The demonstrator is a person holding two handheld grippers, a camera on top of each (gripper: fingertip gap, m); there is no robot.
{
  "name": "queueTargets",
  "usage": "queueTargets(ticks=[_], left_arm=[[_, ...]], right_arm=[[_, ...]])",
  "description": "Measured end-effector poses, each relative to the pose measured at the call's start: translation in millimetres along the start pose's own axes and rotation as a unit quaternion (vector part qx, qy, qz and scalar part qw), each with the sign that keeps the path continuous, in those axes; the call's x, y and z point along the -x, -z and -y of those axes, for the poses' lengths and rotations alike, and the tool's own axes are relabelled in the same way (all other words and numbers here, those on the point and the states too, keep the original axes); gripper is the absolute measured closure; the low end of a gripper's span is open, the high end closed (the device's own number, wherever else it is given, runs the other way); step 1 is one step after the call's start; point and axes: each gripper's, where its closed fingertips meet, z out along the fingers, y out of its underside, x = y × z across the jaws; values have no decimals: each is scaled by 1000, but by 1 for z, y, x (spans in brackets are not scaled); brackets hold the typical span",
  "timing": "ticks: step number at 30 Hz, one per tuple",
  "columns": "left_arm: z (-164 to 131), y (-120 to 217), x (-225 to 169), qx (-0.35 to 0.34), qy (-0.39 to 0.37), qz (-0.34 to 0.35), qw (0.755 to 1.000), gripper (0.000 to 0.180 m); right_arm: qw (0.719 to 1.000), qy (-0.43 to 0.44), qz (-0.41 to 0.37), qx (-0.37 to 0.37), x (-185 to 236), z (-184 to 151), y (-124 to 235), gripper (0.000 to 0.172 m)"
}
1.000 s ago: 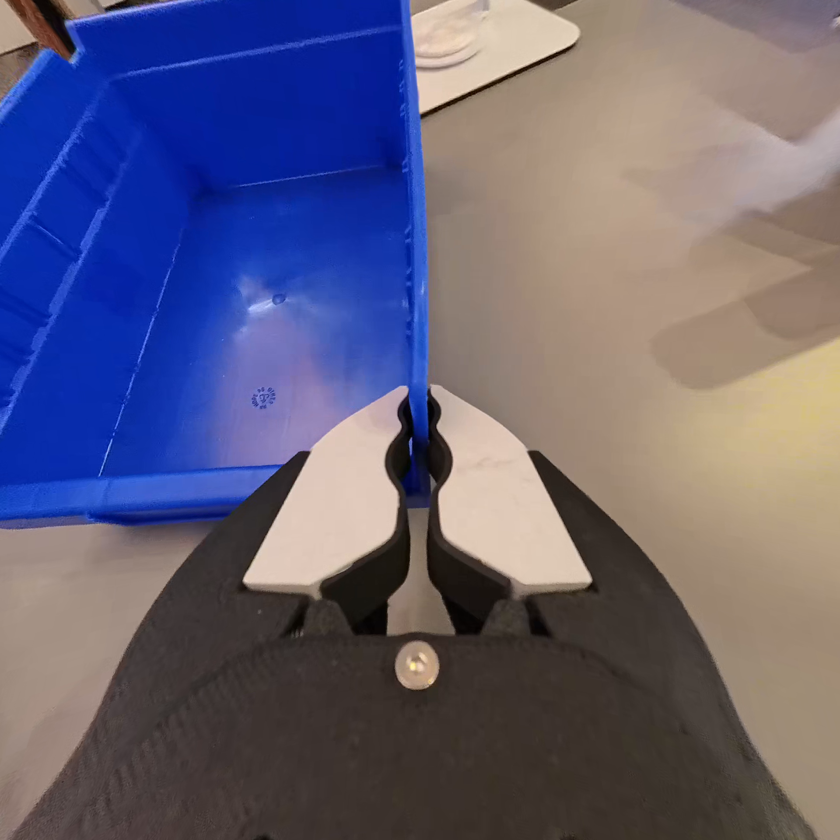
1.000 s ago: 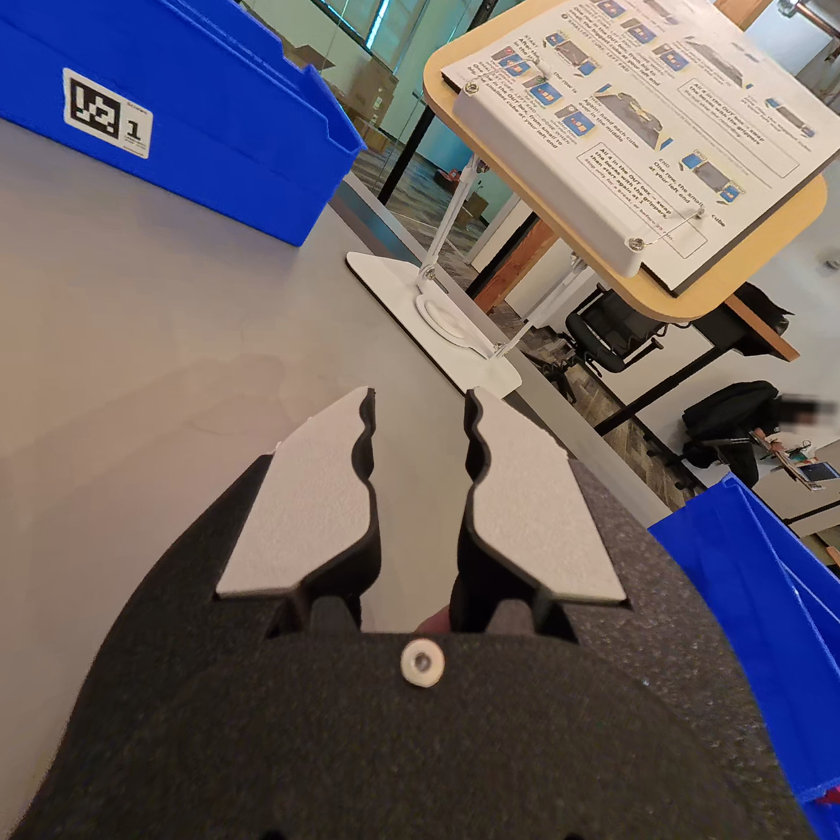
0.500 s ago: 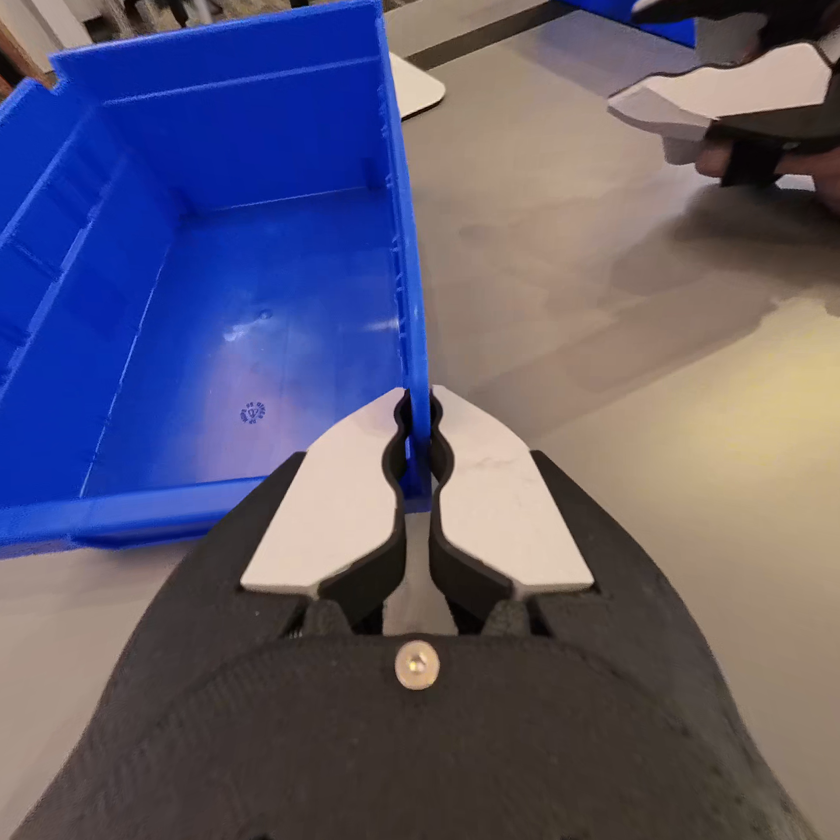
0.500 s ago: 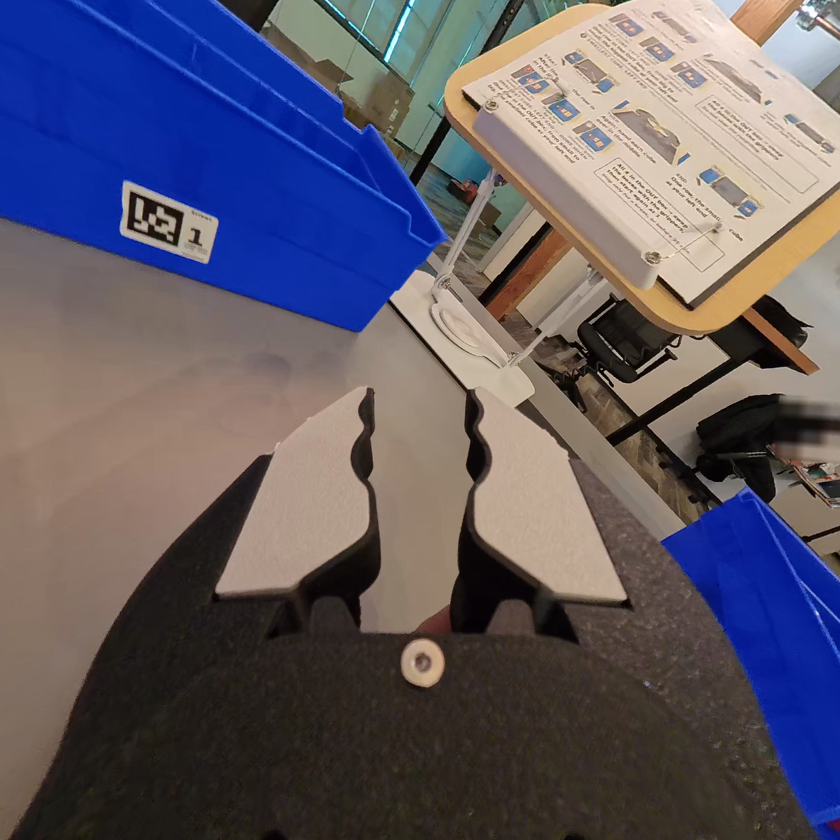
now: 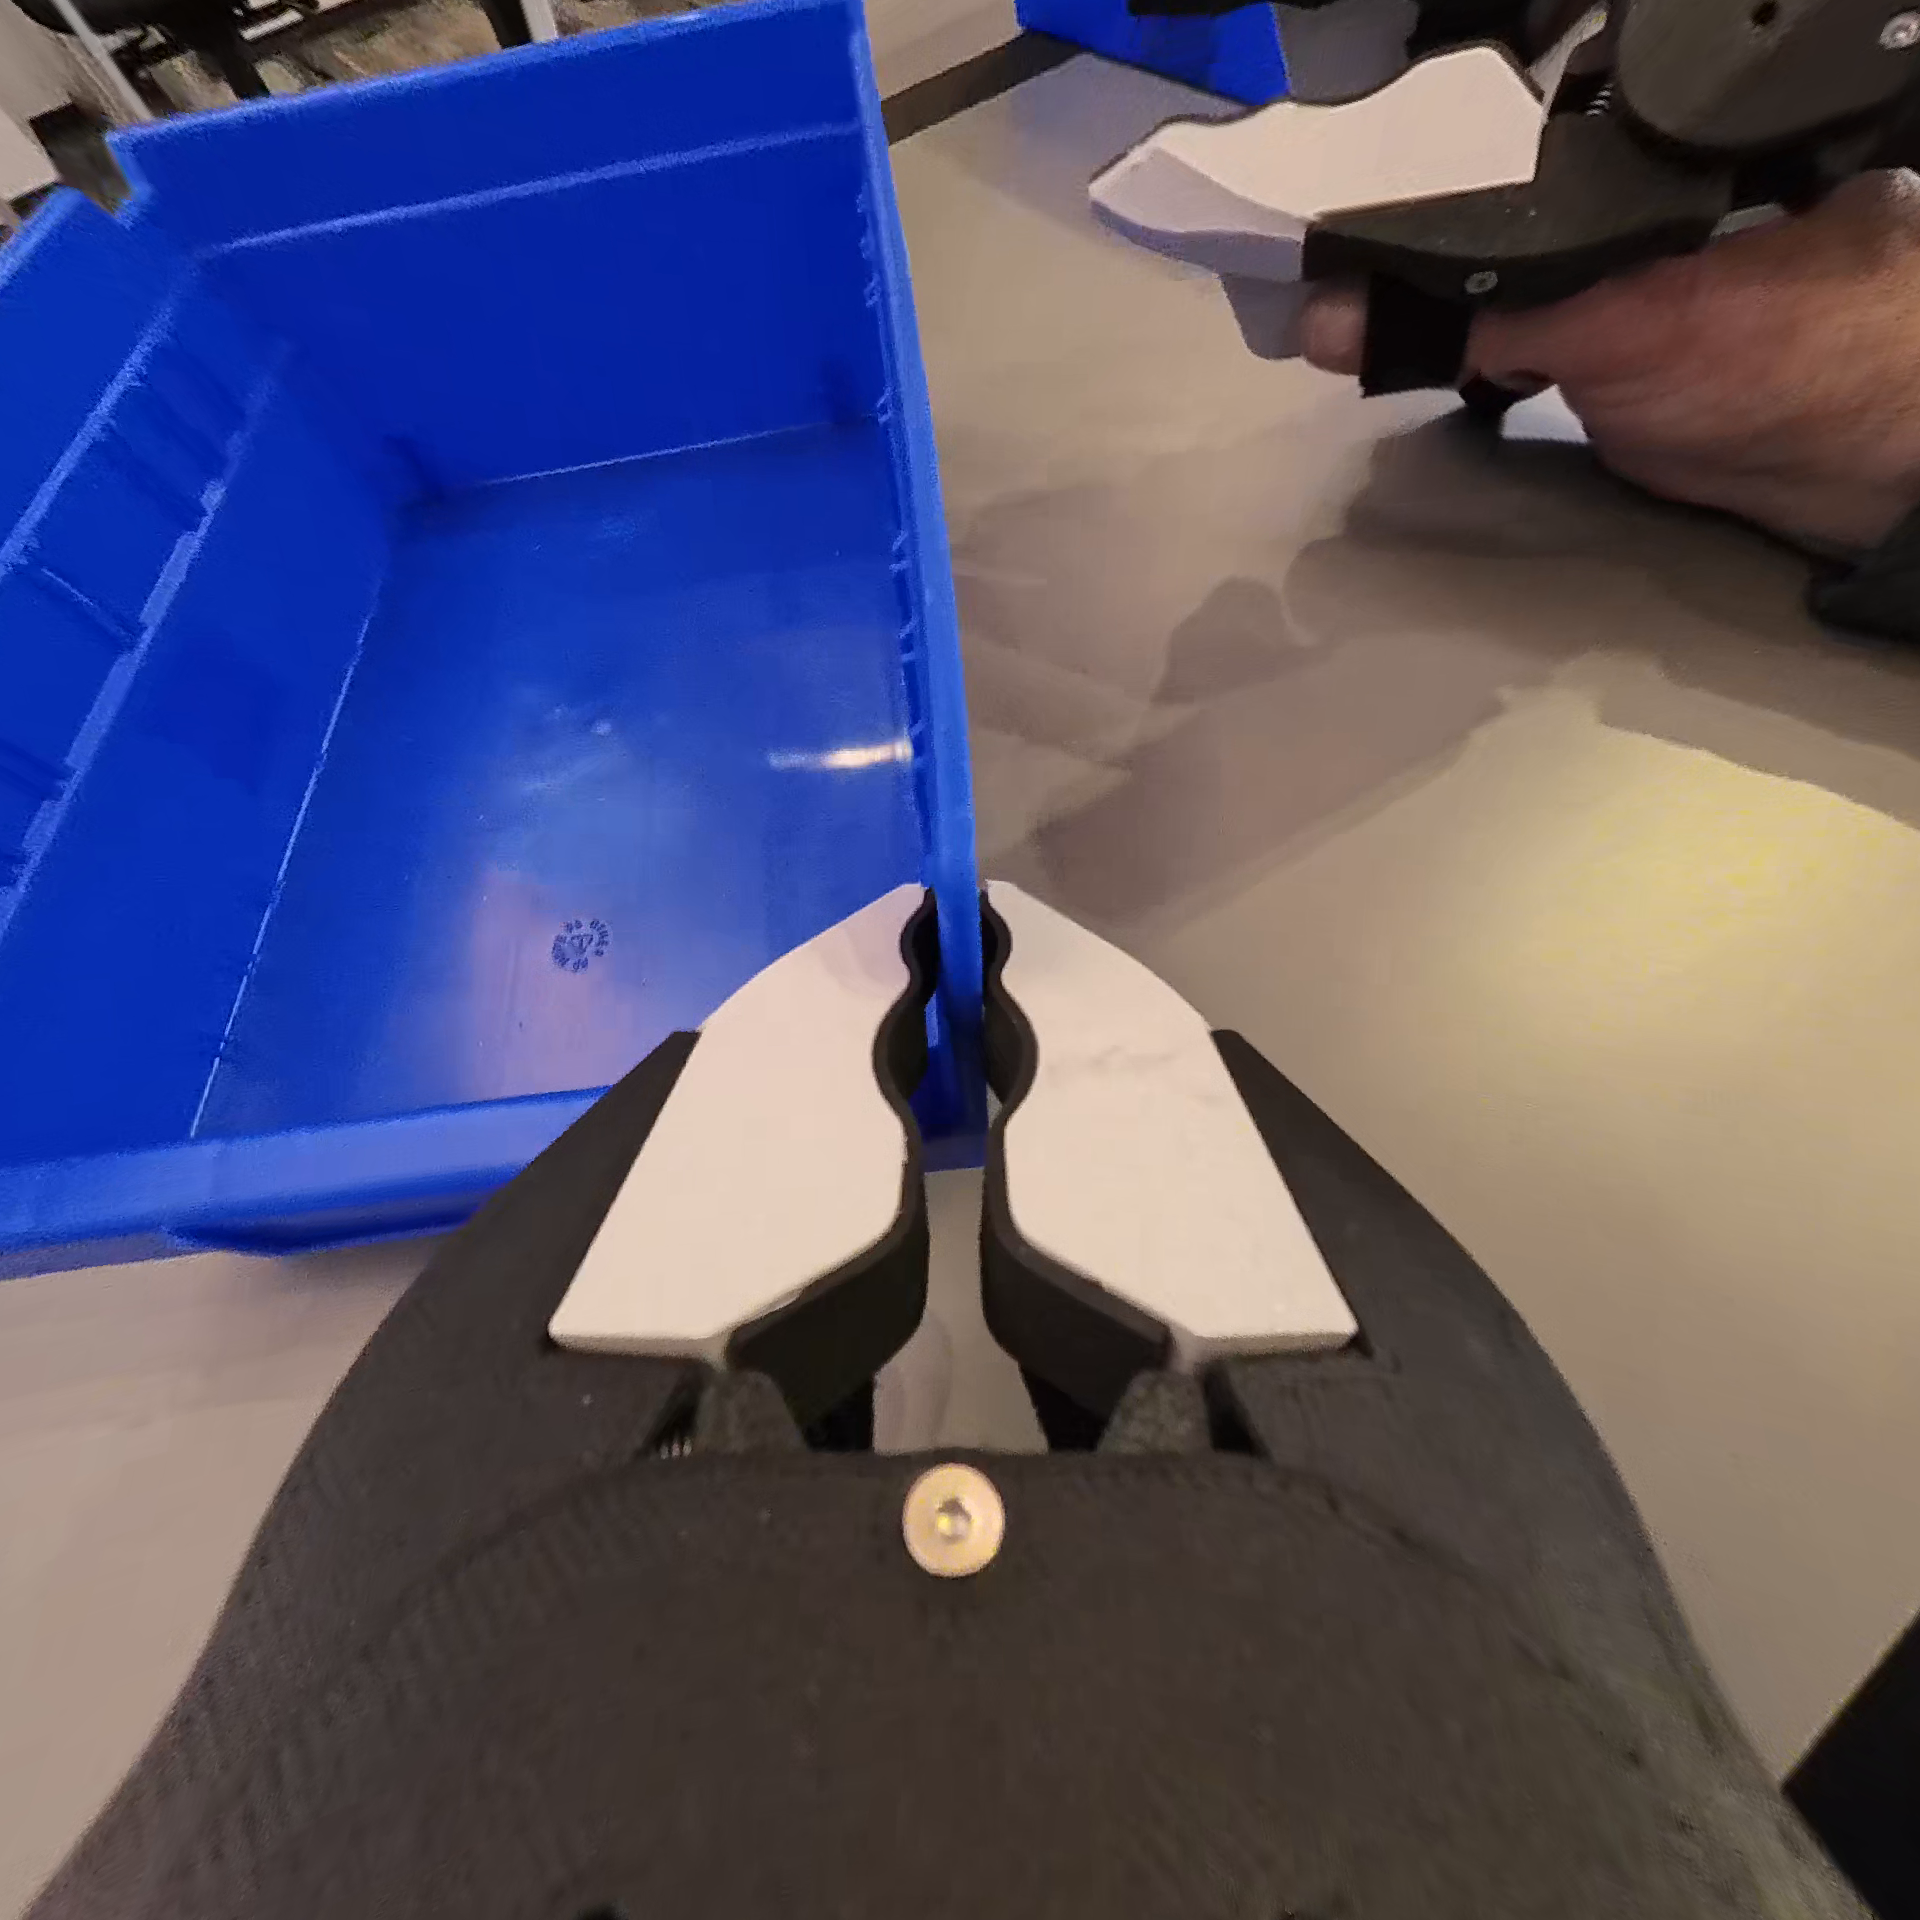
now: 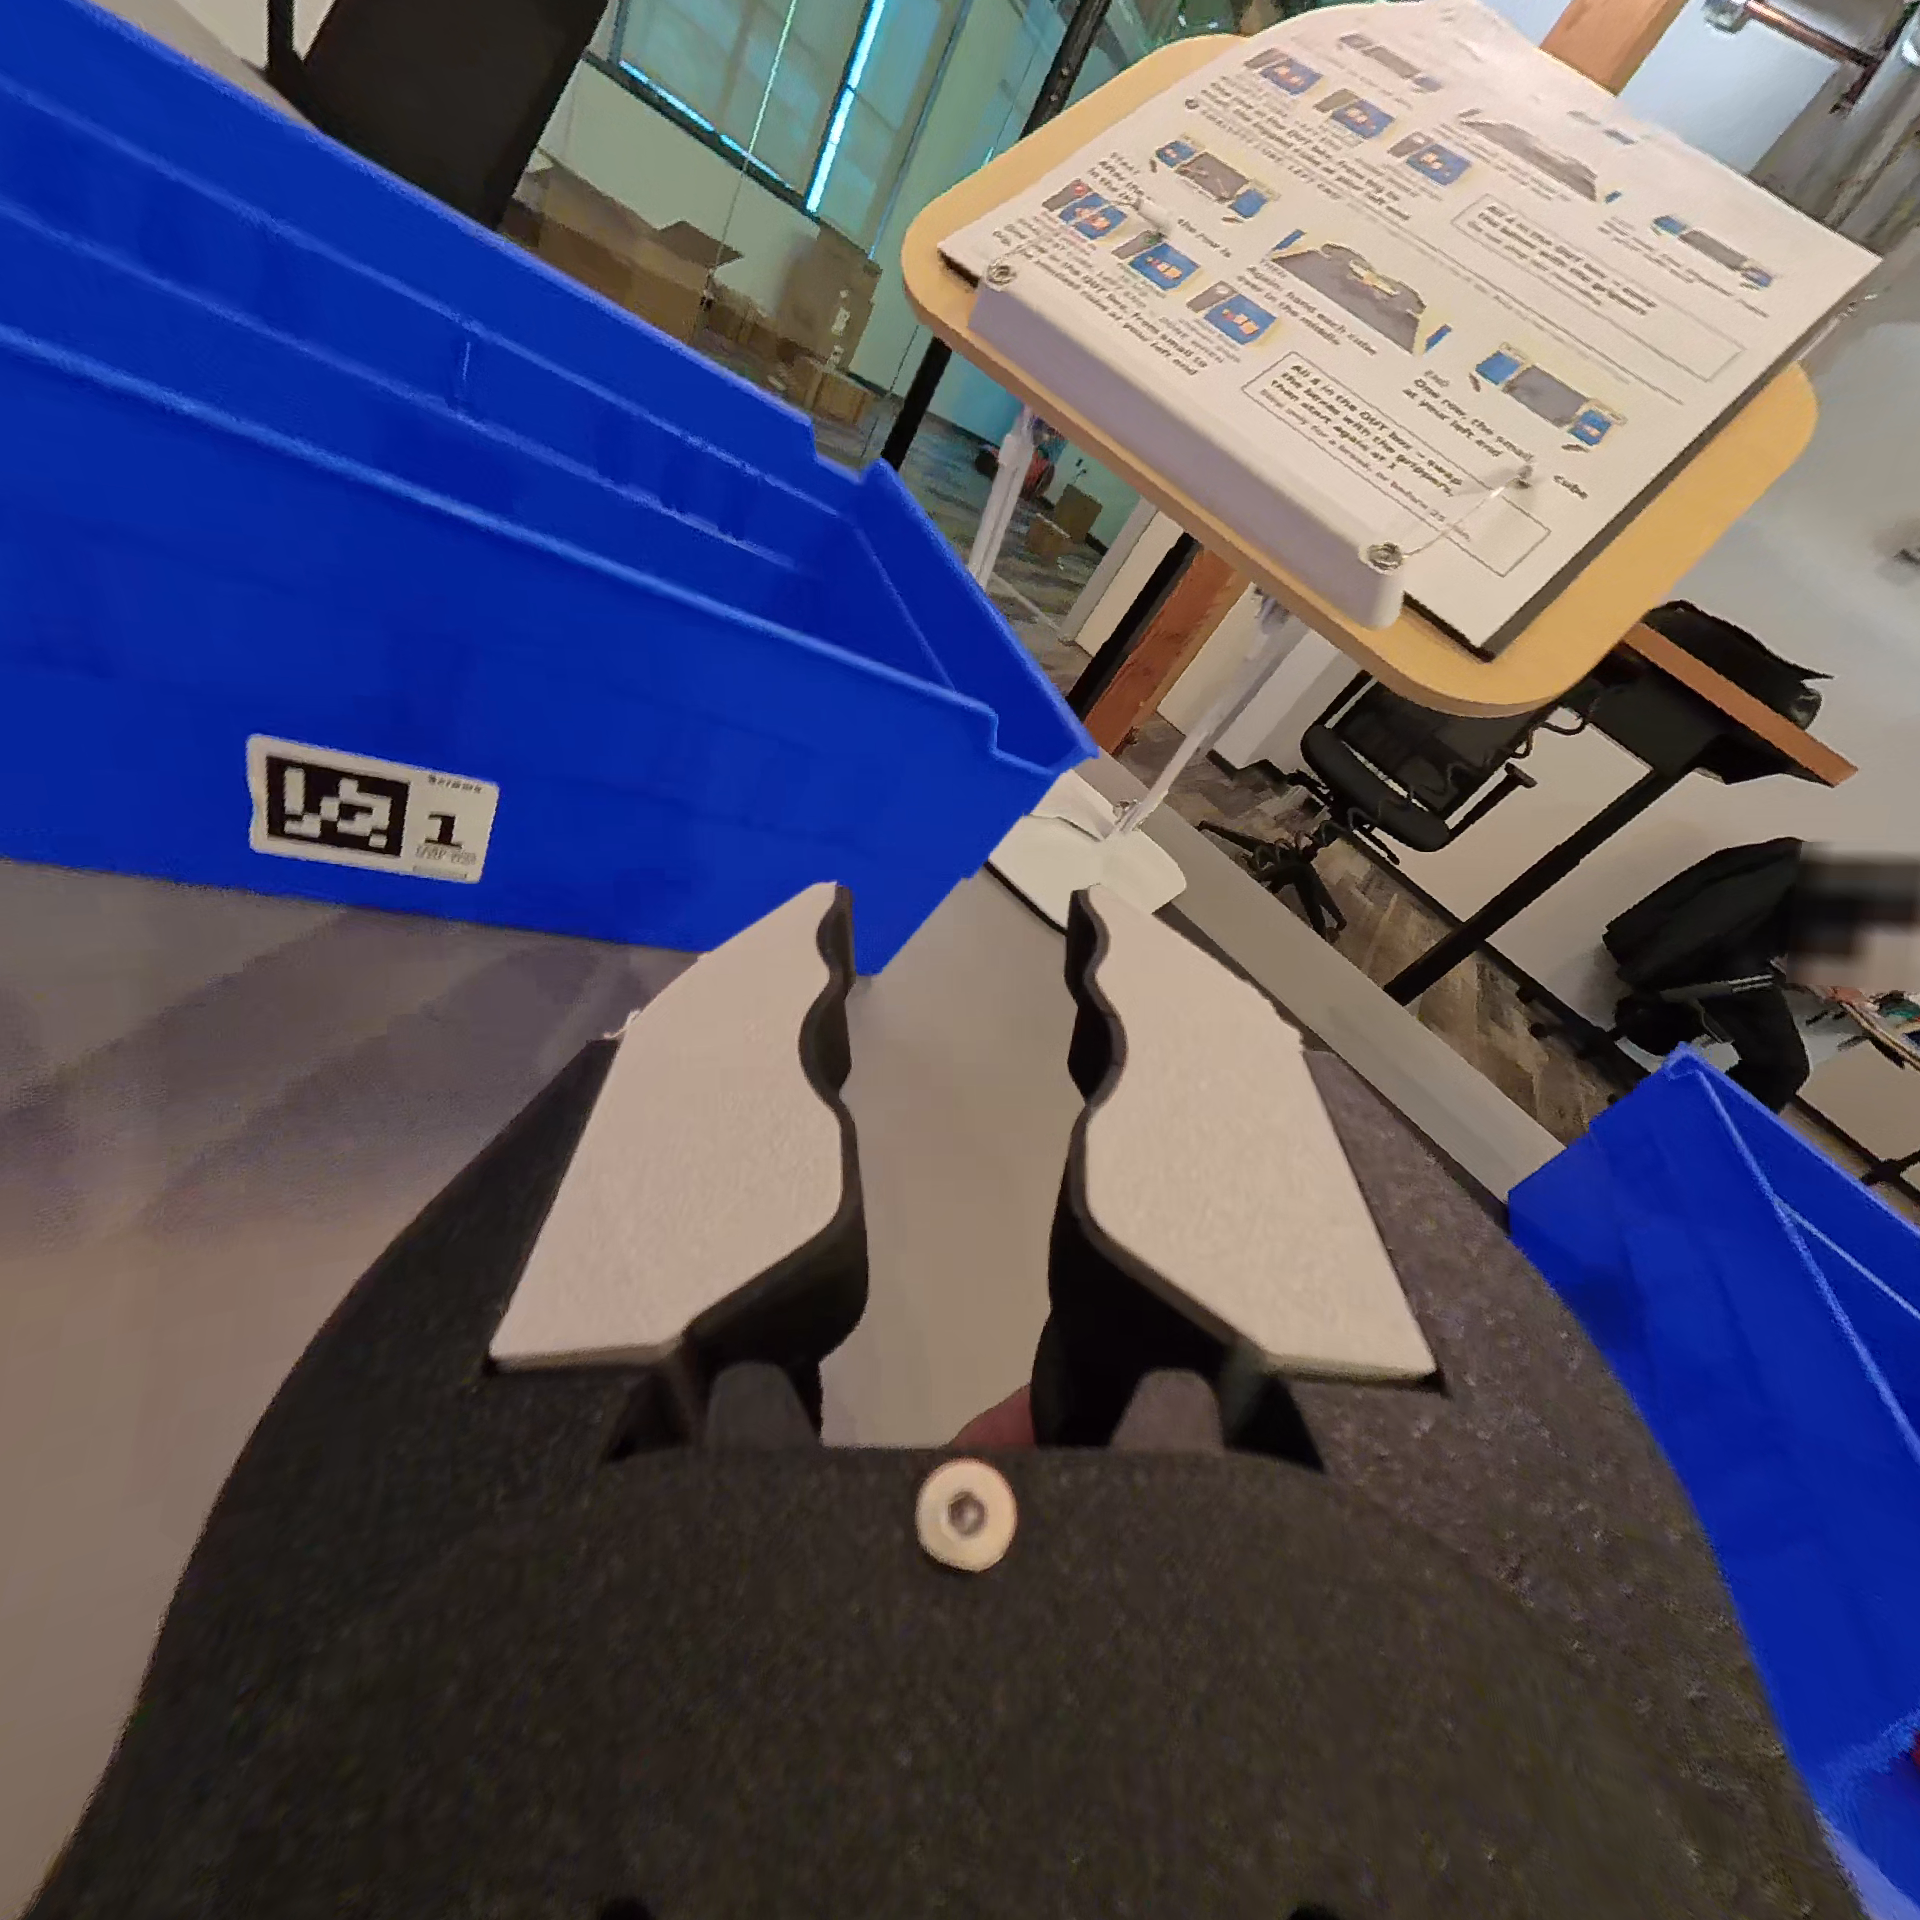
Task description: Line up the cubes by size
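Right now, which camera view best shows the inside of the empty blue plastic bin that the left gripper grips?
The left wrist view: it looks down into the blue plastic bin, showing its bare floor. The right wrist view shows only an outer wall with a sticker.

The grey table (image 5: pixel 1403 935) lies open from 12 to 4 o'clock of the left gripper (image 5: pixel 958 904), whose jaws pinch the right wall of a blue bin (image 5: pixel 914 520) that blocks 9 to 12. The right gripper (image 5: pixel 1195 197) and its hand (image 5: pixel 1714 353) stand at 1 o'clock. In the right wrist view, the bin (image 6: pixel 623 644) walls off 10 o'clock, a document stand (image 6: pixel 1382 343) overhangs 1 o'clock, and a second blue bin (image 6: pixel 1745 1351) closes 4 o'clock.
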Motion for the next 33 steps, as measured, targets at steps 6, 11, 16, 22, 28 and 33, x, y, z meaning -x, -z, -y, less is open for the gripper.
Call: queueTargets(ticks=[6,11,16,22,28,33], left_arm=[[4,-3,-16,-2,-15,-18,1000,174],[12,-7,-47,0,-64,-76,995,159],[18,-4,-88,-28,-23,-192,981,133],[26,-8,-118,-34,-9,-258,966,128],[35,-8,-152,-48,-2,-323,945,112],[25,6,-153,-39,-29,-304,951,116]], right_arm=[[998,-4,19,-66,12,39,16,129],[986,-63,112,-109,54,99,36,128],[989,-83,117,34,77,80,26,97],[978,-139,114,105,65,65,48,89],[967,-174,127,133,71,66,80,85],[963,-162,129,170,85,41,84,113]])
